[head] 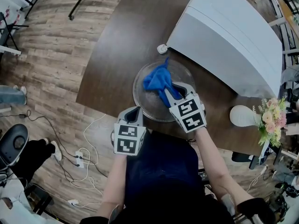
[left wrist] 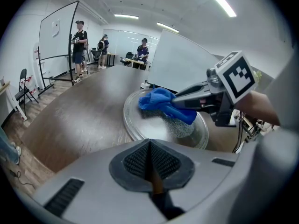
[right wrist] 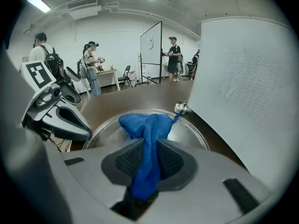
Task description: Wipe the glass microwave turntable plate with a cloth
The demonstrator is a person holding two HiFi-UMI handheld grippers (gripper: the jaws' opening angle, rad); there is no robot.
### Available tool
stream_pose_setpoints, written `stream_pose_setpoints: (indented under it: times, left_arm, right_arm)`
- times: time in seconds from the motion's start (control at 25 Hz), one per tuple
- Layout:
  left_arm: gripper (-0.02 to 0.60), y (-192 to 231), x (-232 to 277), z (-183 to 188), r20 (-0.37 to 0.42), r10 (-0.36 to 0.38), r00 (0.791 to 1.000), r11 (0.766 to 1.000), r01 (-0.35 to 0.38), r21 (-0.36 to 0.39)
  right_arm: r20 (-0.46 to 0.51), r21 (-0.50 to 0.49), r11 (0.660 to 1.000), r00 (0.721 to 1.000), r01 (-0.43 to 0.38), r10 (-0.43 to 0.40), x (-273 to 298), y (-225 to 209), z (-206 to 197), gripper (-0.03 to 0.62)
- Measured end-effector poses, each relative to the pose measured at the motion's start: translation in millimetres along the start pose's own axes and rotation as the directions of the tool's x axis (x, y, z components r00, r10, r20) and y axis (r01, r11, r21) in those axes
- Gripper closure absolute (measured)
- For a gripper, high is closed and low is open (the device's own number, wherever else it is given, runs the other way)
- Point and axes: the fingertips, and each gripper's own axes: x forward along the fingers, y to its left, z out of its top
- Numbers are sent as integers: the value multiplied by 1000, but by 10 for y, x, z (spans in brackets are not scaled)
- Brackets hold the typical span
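Observation:
The round glass turntable plate (head: 145, 107) lies on the dark brown table (head: 112, 55), close to its near edge. A blue cloth (head: 156, 78) sits bunched on the plate's far half. My right gripper (head: 169, 96) is shut on the cloth's tail, which runs down between its pads (right wrist: 126, 160), and it holds the cloth (right wrist: 142, 125) over the plate (right wrist: 191, 132). My left gripper (head: 136, 111) is at the plate's near-left rim. Its jaws are closed to a thin slit (left wrist: 149, 146), and the rim (left wrist: 133, 129) runs in under them. The left gripper view also shows the cloth (left wrist: 161, 101) and right gripper (left wrist: 178, 97).
A white microwave (head: 233, 36) stands at the table's far right, with its plug (head: 162, 49) lying just beyond the plate. A white rounded object (head: 244, 115) and flowers (head: 271, 120) sit at the right. Cables and a power strip (head: 79, 158) lie on the floor. People stand far off.

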Motion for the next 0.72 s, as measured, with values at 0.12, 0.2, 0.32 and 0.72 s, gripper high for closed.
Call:
stream_pose_setpoints:
  times: [0.12,0.2,0.32,0.72]
  left_arm:
    - [578,10,-10,4,0,-2,1000,1000,2,1]
    - [578,7,-9,4,0,-1,1000,1000,1,1]
    - [578,1,-9,2,-1,0,1000,1000,0,0]
    - [578,-3,-7,7,-3,-1,1000,1000,1,-3]
  right_arm:
    - [4,1,1000,1000,26,-26,22,-123,30,523]
    - [5,7,999,999,40,-40,32,-198,44,523]
    - [11,20,998,998,57,-57,47,-301,64,523]
    - [17,57,991,992,125,-126,112,-624,130,523]
